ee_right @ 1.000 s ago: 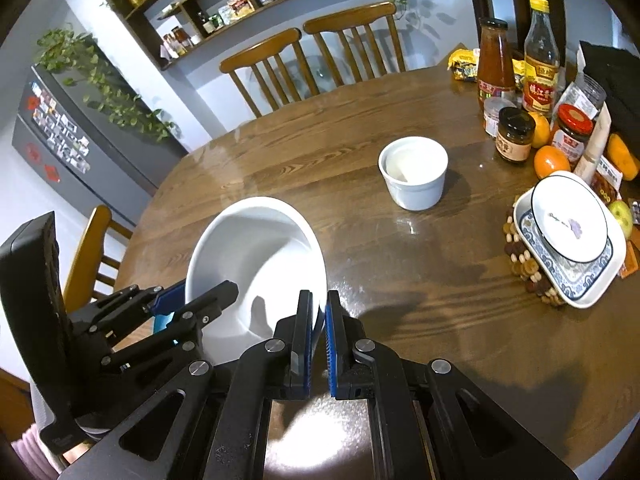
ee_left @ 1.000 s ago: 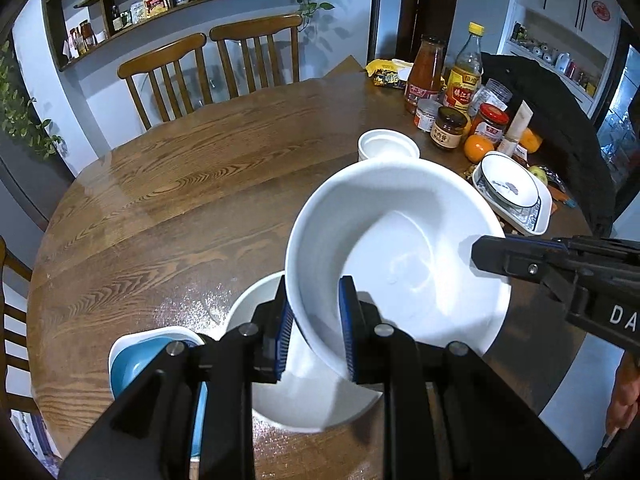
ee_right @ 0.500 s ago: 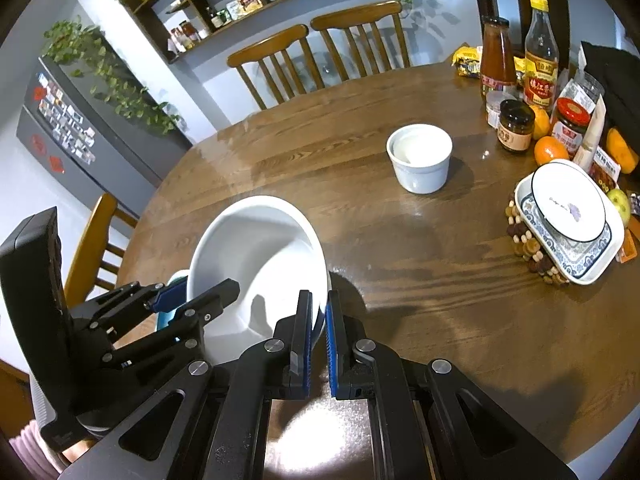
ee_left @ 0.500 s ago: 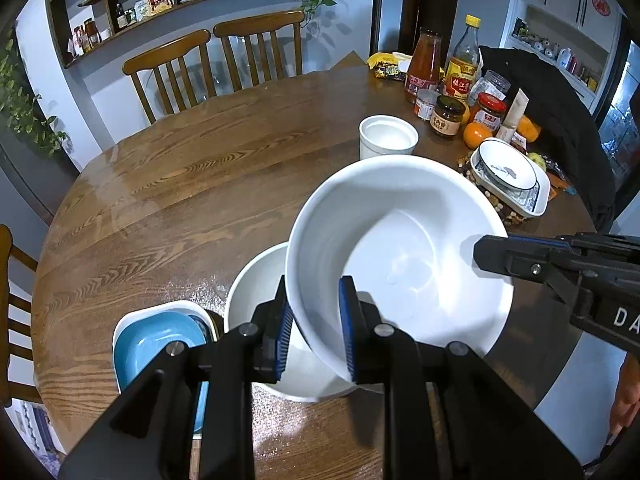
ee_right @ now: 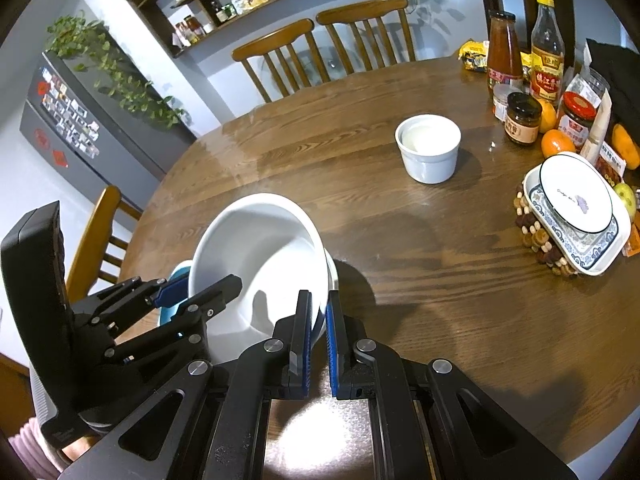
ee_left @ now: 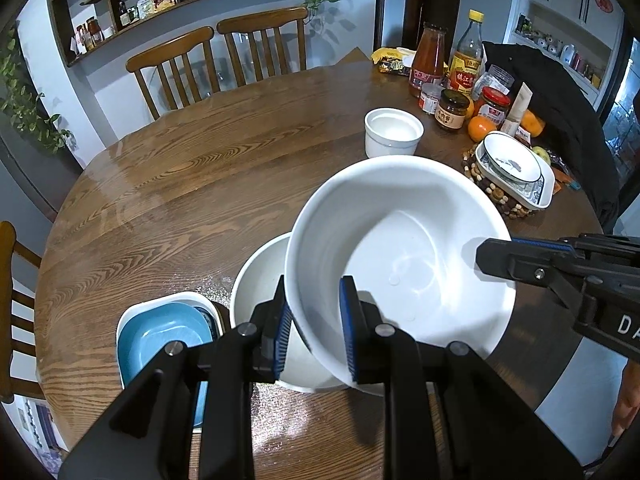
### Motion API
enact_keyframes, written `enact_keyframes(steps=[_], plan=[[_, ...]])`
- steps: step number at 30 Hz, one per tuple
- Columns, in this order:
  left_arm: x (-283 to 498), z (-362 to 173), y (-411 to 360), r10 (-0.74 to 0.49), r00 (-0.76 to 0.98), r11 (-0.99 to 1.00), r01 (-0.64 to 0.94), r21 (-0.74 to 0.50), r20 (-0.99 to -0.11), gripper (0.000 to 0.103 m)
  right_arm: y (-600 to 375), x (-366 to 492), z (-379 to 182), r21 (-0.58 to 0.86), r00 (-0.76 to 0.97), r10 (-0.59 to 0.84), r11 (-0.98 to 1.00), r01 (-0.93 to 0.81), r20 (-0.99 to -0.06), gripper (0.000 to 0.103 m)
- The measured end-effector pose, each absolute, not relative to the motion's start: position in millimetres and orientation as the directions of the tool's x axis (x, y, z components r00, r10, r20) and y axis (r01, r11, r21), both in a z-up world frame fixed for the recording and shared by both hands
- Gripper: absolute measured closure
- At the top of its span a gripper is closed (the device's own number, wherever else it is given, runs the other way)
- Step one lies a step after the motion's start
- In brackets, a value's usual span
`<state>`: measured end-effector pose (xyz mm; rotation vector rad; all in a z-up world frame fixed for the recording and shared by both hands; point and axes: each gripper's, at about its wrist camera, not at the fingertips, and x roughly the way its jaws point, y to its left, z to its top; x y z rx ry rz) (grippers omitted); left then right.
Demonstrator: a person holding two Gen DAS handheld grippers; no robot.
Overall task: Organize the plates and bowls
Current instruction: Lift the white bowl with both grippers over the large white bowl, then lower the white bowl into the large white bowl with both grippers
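Note:
A large white bowl is held tilted above the round wooden table by both grippers. My left gripper is shut on its near rim. My right gripper is shut on the opposite rim of the same bowl; it shows in the left wrist view at the bowl's right side. A second white bowl stands on the table right below it. A blue dish nested in a white dish sits to the left. A small white cup-shaped bowl stands further back.
A patterned plate stack rests on a beaded trivet at the right. Bottles, jars and oranges crowd the far right edge of the table. Wooden chairs stand behind the table and at its left.
Both grippers have lifted the large white bowl and drawn back from the table, so more of the table, the lower bowl and the blue dish come into view.

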<state>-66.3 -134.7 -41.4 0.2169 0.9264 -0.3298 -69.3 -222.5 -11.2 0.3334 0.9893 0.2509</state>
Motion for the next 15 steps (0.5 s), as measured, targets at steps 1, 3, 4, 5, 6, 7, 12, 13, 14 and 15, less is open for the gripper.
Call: enact_keyframes(steps=[1,3,4,5,6,7,12,13,14,15], plan=[[-66.6,-41.6,-134.9,-0.185,0.556,0.928,0.371,0.043,-0.811,0.084,-223.0,-68.4,-11.3,0.386,0.527,0.355,0.921,-0.055,-0.772,0.096],[-67.0,-41.8,-134.3,-0.187,0.555,0.926,0.374,0.043,-0.811,0.084,-221.8,-69.8,-11.6,0.386,0.529,0.353,0.921,-0.052,-0.772,0.096],[-67.2,-41.9,-134.1,-0.187,0.555,0.926,0.375,0.044,-0.81,0.084,-220.8,-71.8,-11.9,0.386,0.53,0.352,0.921,-0.05,-0.772,0.096],[-67.2,-42.0,-134.1,-0.186,0.558,0.925,0.376,0.047,-0.809,0.084,-221.0,-72.2,-12.2,0.386,0.53,0.352,0.921,-0.05,-0.772,0.096],[-67.2,-42.2,-133.7,-0.187,0.557,0.925,0.377,0.046,-0.809,0.084,-221.3,-72.1,-12.4,0.387,0.529,0.352,0.921,-0.05,-0.772,0.096],[-67.0,-42.3,-133.5,-0.187,0.556,0.925,0.378,0.046,-0.81,0.084,-221.1,-72.2,-12.4,0.387,0.529,0.353,0.921,-0.049,-0.772,0.096],[-65.9,-43.7,-132.3,-0.187,0.554,0.926,0.376,0.044,-0.811,0.084,-221.0,-72.1,-13.8,0.385,0.524,0.352,0.922,-0.05,-0.775,0.096],[-65.7,-44.2,-131.5,-0.187,0.553,0.926,0.375,0.043,-0.812,0.084,-221.0,-71.5,-14.1,0.384,0.523,0.352,0.922,-0.05,-0.776,0.096],[-65.5,-44.7,-130.8,-0.186,0.553,0.926,0.374,0.042,-0.812,0.084,-220.6,-70.8,-14.2,0.383,0.522,0.352,0.922,-0.051,-0.777,0.096],[-65.3,-45.0,-130.3,-0.186,0.553,0.926,0.374,0.043,-0.812,0.084,-220.0,-70.5,-14.4,0.382,0.52,0.351,0.923,-0.051,-0.778,0.096]])
